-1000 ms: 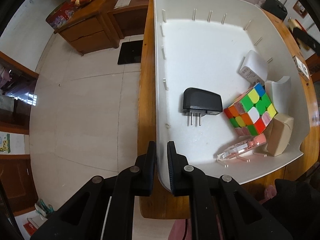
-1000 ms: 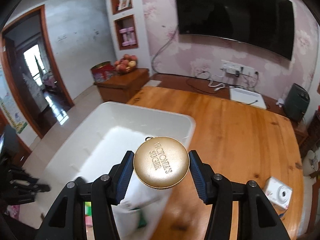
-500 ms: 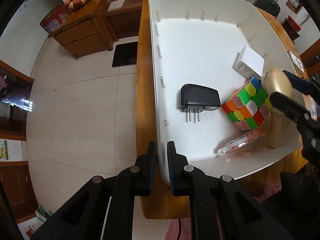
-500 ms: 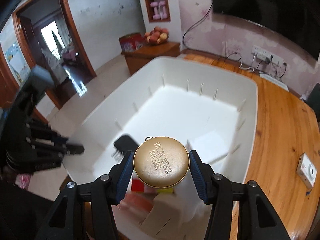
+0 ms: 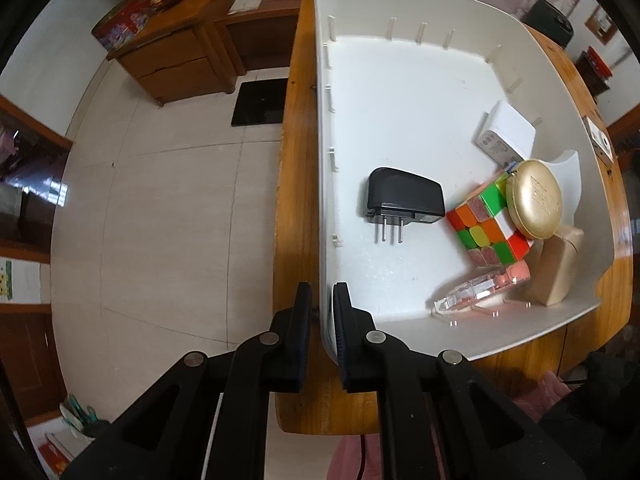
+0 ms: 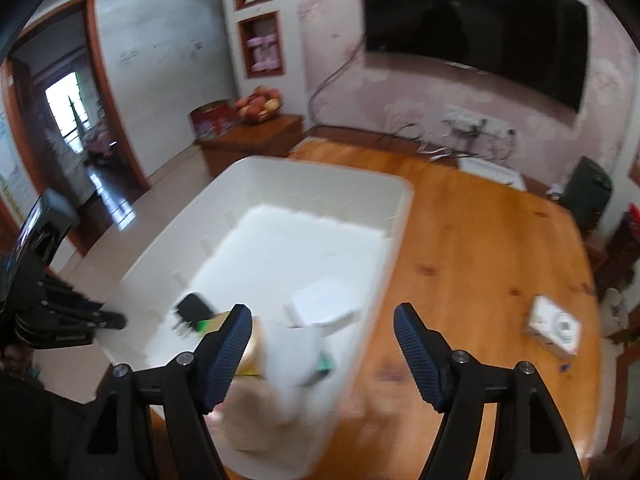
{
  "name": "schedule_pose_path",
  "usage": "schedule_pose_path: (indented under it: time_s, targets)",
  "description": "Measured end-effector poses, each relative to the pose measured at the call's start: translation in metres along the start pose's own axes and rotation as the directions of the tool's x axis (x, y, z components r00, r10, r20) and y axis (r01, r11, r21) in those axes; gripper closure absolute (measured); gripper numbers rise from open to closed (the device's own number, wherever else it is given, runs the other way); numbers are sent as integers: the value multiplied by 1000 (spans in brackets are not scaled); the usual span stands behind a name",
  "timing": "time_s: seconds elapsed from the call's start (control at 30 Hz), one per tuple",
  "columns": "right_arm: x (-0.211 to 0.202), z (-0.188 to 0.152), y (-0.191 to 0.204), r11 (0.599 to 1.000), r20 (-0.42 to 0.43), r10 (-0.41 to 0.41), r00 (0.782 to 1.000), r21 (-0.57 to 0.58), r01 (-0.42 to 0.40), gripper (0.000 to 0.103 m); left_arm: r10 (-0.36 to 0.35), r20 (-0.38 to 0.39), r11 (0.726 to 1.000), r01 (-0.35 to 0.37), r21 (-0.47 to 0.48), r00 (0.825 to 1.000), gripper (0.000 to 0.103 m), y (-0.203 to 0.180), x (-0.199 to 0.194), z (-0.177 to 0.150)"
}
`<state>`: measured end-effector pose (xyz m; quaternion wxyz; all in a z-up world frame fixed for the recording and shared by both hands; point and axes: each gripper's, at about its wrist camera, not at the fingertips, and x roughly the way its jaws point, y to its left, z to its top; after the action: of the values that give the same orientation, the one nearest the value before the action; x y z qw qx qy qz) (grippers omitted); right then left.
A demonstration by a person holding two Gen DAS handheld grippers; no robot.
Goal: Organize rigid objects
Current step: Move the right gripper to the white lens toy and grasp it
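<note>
Your left claw (image 5: 322, 304) pinches the bin (image 5: 400, 92) wall; your right claw (image 6: 322, 356) is opening, nothing between its jaws. The gold tin (image 5: 534, 204) rests on the cube (image 5: 486, 222) inside. A small box (image 6: 554, 328) remains on the counter (image 6: 480, 240).

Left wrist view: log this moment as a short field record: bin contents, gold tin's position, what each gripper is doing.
container: white plastic bin on wooden table
contents: black plug adapter, multicoloured puzzle cube, round gold tin, white charger block, clear pink-tinted case, beige box
gold tin: inside the bin, leaning on the cube, free of any gripper
left gripper: shut on the bin's near rim
right gripper: jaws opening, nothing between them
outside bin: small white box on the table
</note>
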<state>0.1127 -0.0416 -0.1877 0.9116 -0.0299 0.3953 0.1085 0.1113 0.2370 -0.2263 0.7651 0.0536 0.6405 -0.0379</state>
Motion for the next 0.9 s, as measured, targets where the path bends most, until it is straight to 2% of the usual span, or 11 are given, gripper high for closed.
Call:
schedule_pose_path:
  time_s: [0.23, 0.43, 0.63, 0.77, 0.9]
  targets:
    - [-26, 3, -75, 988, 14, -152, 988, 3, 152, 25, 11, 7, 999, -11, -50, 1000, 92, -1, 0, -1]
    - [-37, 4, -128, 975, 0, -220, 976, -22, 220, 24, 11, 8, 995, -10, -101, 1000, 95, 0, 2, -5]
    - [-26, 3, -165, 961, -42, -252, 967, -130, 245, 23, 6, 22, 986, -2, -164, 1000, 96, 2, 2, -7]
    - [-4, -1, -187, 958, -102, -226, 969, -203, 202, 23, -8, 36, 979, 15, -202, 999, 96, 6, 3, -9]
    - [23, -7, -198, 938, -154, -224, 962, -302, 170, 23, -18, 48, 972, 29, -234, 999, 96, 8, 3, -10]
